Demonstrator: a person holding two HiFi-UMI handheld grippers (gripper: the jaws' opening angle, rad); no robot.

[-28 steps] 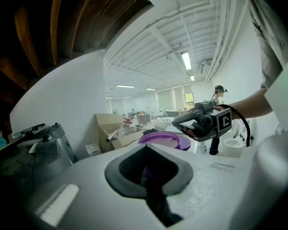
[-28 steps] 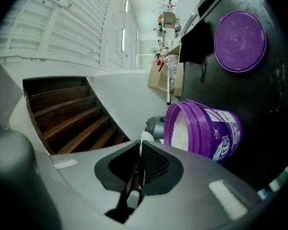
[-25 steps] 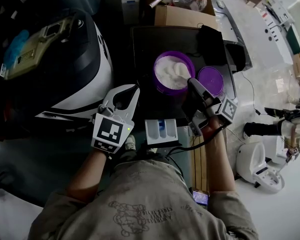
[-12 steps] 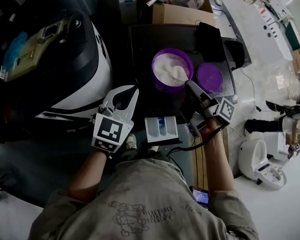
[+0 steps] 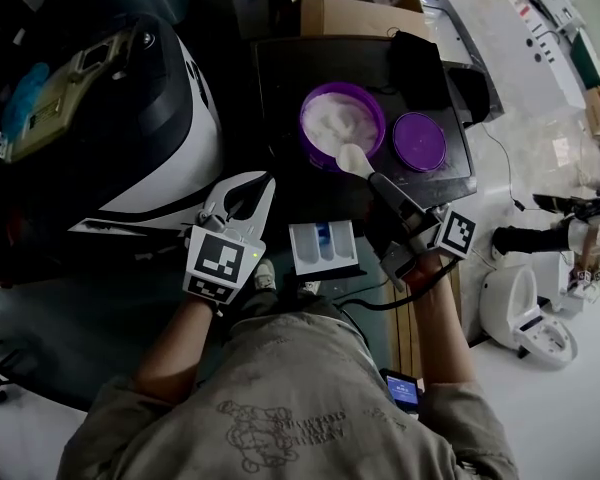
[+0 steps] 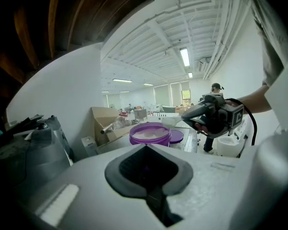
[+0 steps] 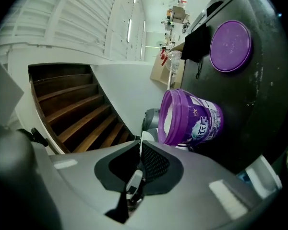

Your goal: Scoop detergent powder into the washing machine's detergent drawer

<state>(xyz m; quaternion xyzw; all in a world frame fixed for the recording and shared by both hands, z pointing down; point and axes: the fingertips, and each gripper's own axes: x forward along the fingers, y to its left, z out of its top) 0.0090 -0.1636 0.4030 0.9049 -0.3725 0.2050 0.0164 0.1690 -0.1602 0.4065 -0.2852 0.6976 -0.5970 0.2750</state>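
R gripper (image 5: pixel 385 183), jaws clamped tight on the handle of a white scoop (image 5: pixel 355 160) heaped w/ powder at the near rim of the open purple tub (image 5: pixel 342 123); L gripper (image 5: pixel 265 183), jaws together & empty, sits left of the white detergent drawer (image 5: pixel 323 248).

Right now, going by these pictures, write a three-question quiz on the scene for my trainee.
1. True or false: the purple lid is on the tub.
2. Pick one: the right claw is shut on A) a spoon, B) a brush, C) nothing.
3. Fill in: the left claw holds ____.
Key: 1 false, the lid lies beside the open tub. 2 A. 3 nothing; its jaws are together and empty.
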